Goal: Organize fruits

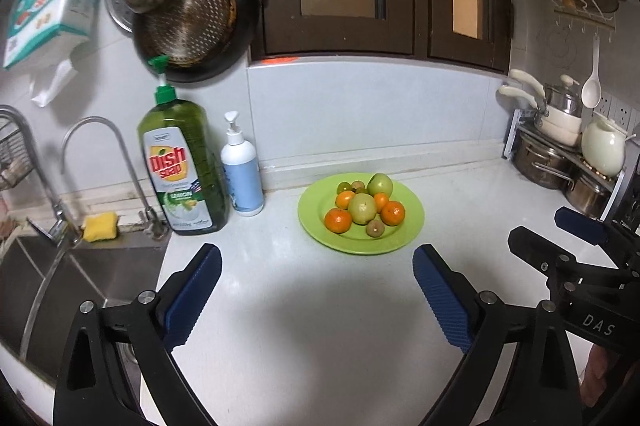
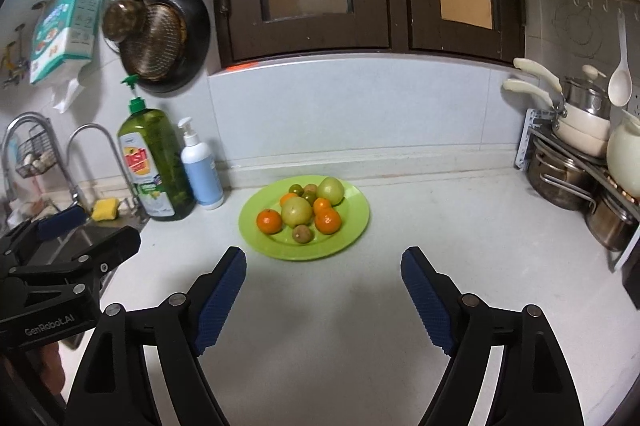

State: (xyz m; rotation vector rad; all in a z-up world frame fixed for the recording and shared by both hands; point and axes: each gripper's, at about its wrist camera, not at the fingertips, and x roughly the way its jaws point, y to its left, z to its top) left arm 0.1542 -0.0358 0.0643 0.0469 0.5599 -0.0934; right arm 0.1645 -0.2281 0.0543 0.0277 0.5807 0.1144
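left gripper (image 1: 316,258), right gripper (image 2: 323,260): fingers apart, holding nothing | green plate (image 1: 404,234) of piled fruits (image 1: 362,208) on desk | risk: nudged round fruits rolling off

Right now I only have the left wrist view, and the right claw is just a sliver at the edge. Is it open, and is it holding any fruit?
Observer: The right claw is wide open and empty. Only bare counter shows between its fingers, short of the green plate.
Operator: And where does my left claw sit, seen from that side?
Observer: In the right wrist view the left claw overlaps the sink corner, just below the yellow sponge and left of the plate.
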